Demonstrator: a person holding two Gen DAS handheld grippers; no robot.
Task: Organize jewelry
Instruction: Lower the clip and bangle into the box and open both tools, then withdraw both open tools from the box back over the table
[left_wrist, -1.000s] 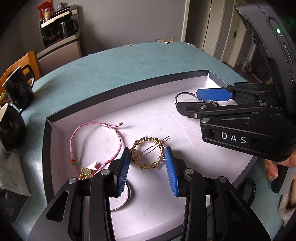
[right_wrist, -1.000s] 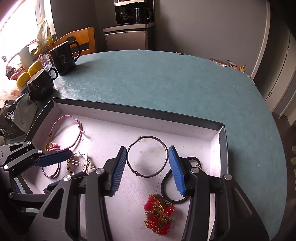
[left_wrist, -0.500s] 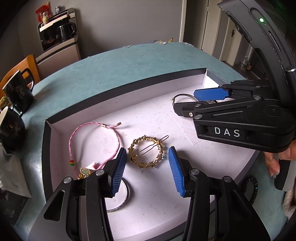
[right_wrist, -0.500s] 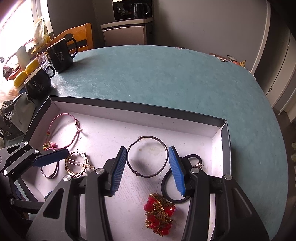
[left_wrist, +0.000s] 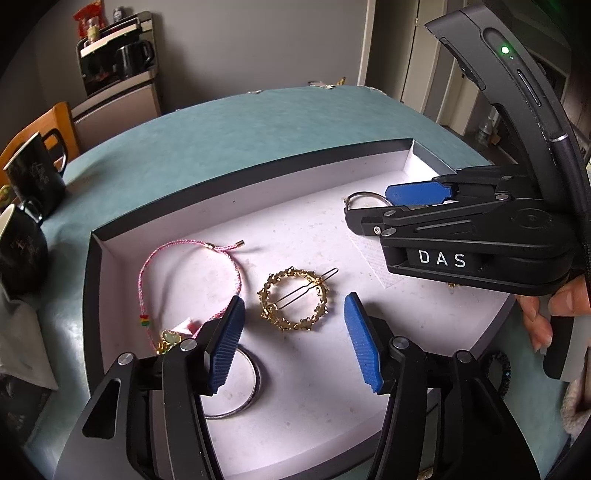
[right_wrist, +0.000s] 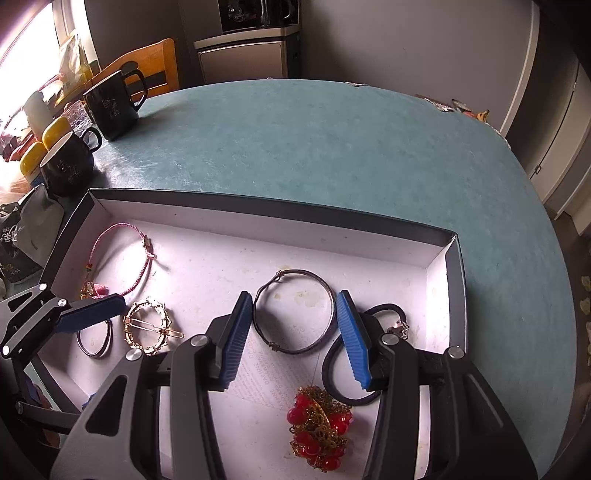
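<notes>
- Left wrist view: my left gripper hovers over the gold wreath hair clip, jaws opening, the clip lying free on the tray floor ahead of the pads, not pinched.
- To take it cleanly, I'd judge: straddle the ring across its width and keep the left pad off the pink cord bracelet just beside it.
- The silver bangle lies partly under my left finger; best not dragged along.
- Right wrist view: my right gripper stands part open, nothing between the pads, above the dark wire bangle; black hair tie and red bead cluster close by.
- All sits in a shallow white-floored tray on a round teal table; black mugs at its edge, wooden chair and cabinet beyond.
</notes>
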